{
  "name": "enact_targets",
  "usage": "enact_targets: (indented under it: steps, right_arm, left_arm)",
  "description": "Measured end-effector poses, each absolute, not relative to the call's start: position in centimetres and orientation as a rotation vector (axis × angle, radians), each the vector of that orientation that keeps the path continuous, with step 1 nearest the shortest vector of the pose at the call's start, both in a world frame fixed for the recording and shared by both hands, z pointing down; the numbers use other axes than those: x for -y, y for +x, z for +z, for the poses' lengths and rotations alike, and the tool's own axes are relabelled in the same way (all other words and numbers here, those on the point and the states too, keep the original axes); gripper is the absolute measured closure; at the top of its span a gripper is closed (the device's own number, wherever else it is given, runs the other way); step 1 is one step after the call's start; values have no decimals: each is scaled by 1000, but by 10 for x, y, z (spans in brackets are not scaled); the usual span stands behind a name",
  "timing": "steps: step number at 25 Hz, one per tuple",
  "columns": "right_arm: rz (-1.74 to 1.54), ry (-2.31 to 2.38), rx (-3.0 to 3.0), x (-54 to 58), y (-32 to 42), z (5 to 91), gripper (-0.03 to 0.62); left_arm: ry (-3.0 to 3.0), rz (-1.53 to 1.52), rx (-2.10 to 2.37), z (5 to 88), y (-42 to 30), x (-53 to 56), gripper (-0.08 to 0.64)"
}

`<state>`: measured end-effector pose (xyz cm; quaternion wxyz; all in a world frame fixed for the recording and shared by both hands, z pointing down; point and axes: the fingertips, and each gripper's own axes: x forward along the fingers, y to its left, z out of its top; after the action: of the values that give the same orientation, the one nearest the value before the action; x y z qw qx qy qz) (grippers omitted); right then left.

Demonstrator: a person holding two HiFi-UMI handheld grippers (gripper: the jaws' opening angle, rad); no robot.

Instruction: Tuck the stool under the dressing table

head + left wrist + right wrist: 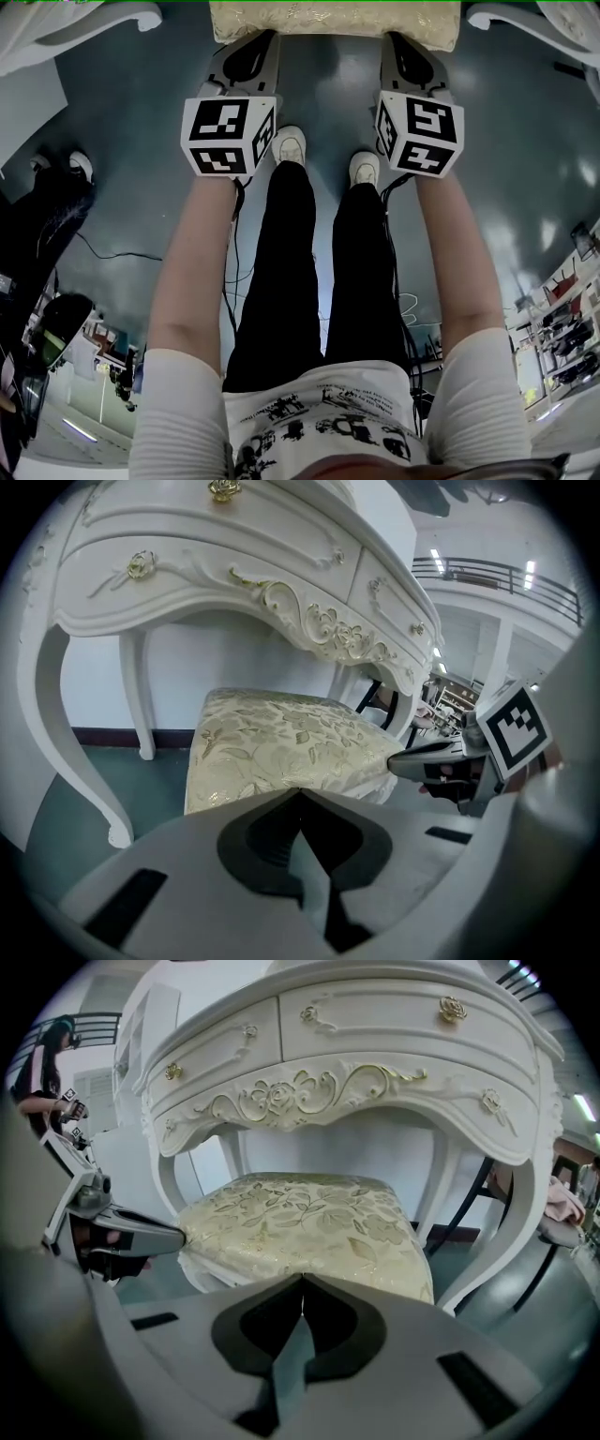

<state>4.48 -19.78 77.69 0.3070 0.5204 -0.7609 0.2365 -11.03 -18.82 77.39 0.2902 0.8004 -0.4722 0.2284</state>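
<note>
While both pairs of jaws are pressed together on nothing, the left gripper [253, 42] and right gripper [405, 42] sit level at the cushioned stool's [333, 21] near edge; it lies straight ahead, partly beneath the dressing table [375, 1044].

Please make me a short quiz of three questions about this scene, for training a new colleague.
1. True or false: the left claw and the right claw are both shut.
2. Both claws point at: A) the stool's cushion; B) a drawer knob; C) the floor.
3. What colour is the dressing table?
Key: 1 true; 2 A; 3 white.
</note>
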Motion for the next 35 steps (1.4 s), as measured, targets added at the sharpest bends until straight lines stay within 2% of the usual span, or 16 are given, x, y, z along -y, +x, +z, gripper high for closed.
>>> enact_targets:
  steps: [8, 35]
  right_arm:
    - [631, 1433, 2017, 221, 62, 774, 574]
    - [465, 1413, 2065, 304, 41, 772, 575]
  left_arm:
    - [2160, 577, 1243, 772, -93, 210, 540]
    - [2222, 576, 1349, 769, -112, 293, 540]
